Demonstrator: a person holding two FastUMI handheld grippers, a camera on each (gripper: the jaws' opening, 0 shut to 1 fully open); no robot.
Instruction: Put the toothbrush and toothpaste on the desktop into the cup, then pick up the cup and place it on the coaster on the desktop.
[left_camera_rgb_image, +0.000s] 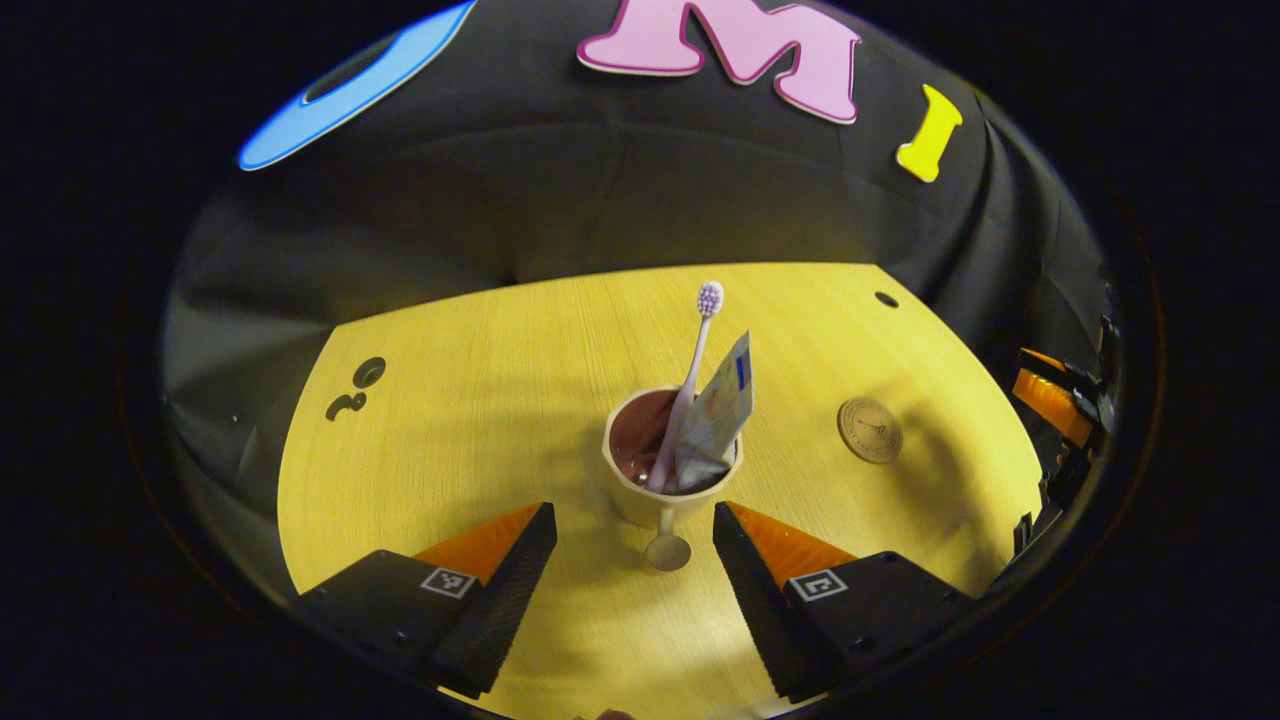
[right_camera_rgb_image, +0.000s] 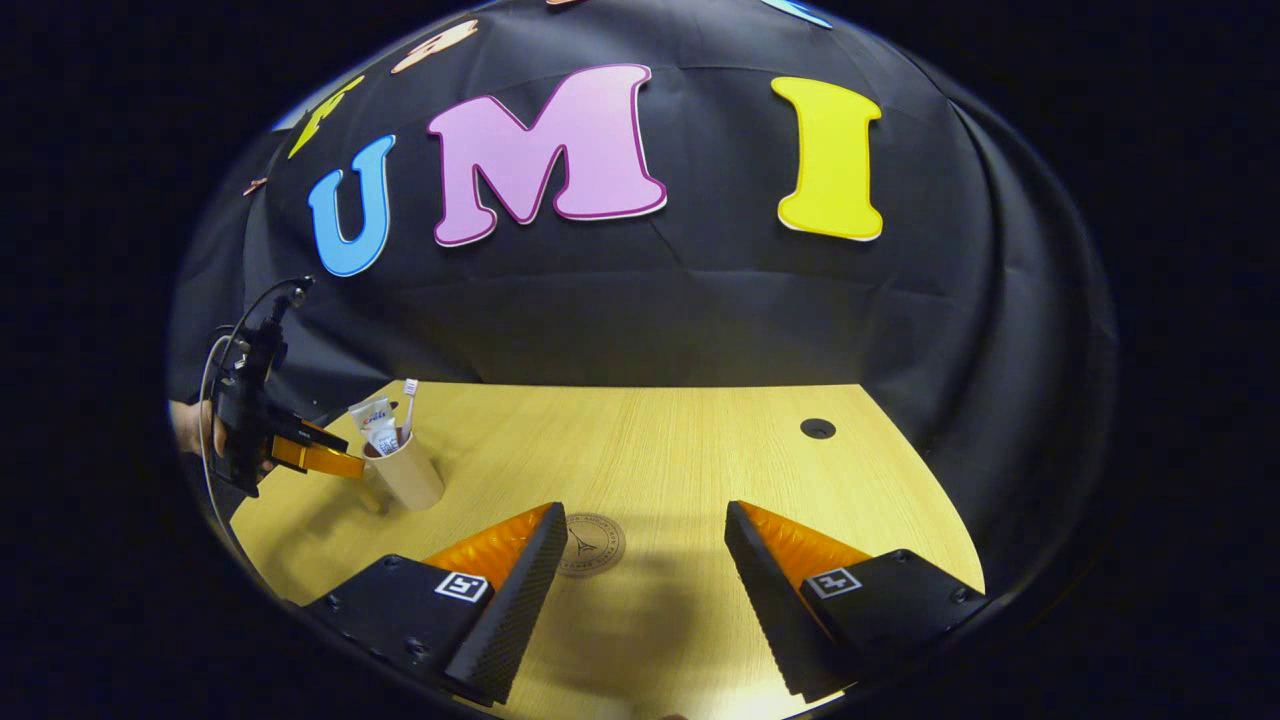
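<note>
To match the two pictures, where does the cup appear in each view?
Left gripper view: the cup stands at centre, just beyond the open jaws.
Right gripper view: it stands at far left on the desk, beside the left gripper.
Shared landmark: the round coaster.

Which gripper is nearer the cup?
Left. The left gripper is open just before the cup; the right gripper hovers over the coaster, well off.

We are in a staged recording booth, not a home: black cloth wall (right_camera_rgb_image: 640, 310) drapes behind a bare wooden desktop (right_camera_rgb_image: 680, 450) with a cable hole (right_camera_rgb_image: 817, 428), lit warmly from above.
</note>
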